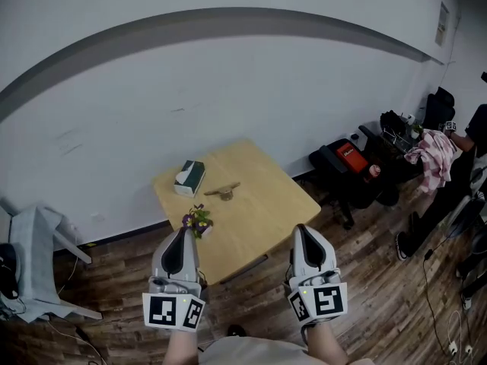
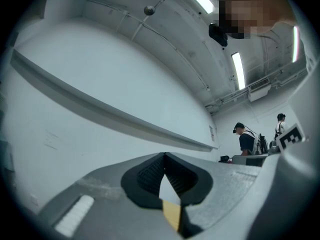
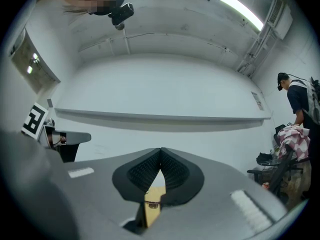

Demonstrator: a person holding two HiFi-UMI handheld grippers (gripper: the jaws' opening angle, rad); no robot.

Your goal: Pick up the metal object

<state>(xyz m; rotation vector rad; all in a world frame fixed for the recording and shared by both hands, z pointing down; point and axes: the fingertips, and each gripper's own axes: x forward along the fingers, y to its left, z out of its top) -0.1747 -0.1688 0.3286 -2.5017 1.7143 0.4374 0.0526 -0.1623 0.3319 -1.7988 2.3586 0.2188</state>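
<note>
One wooden table (image 1: 262, 204) stands against the white wall, and three things sit on it. They are one metal object (image 1: 222, 191), one green-and-white tissue box (image 1: 189, 177) and one small plant with purple flowers (image 1: 198, 220). The metal object lies flat near the middle of the tabletop, just right of the tissue box and beyond the plant, touching neither.

One grey chair (image 1: 34, 257) is at the left. At the right, a pink cloth (image 1: 431, 152) is draped over dark furniture, with a person (image 1: 478, 131) at the edge of the head view. The left gripper view shows two people by the far wall.

There are two grippers, each with one marker cube at its rear. The person holds them side by side low in the head view, well apart from each other, both pointing toward the table. The left gripper (image 1: 185, 234) has its tip near the plant at the table's near edge. The right gripper (image 1: 302, 230) sits over the near right edge.

Both are well short of the metal object. Each gripper view looks at the wall and ceiling, so the noses tilt a little upward.

On the left gripper (image 2: 164, 158) the ribbed pads are pressed together at the tips with nothing between them — only a sliver of tabletop shows through the gap below. The right gripper (image 3: 160, 152) is the same, pads meeting and pinching nothing.
</note>
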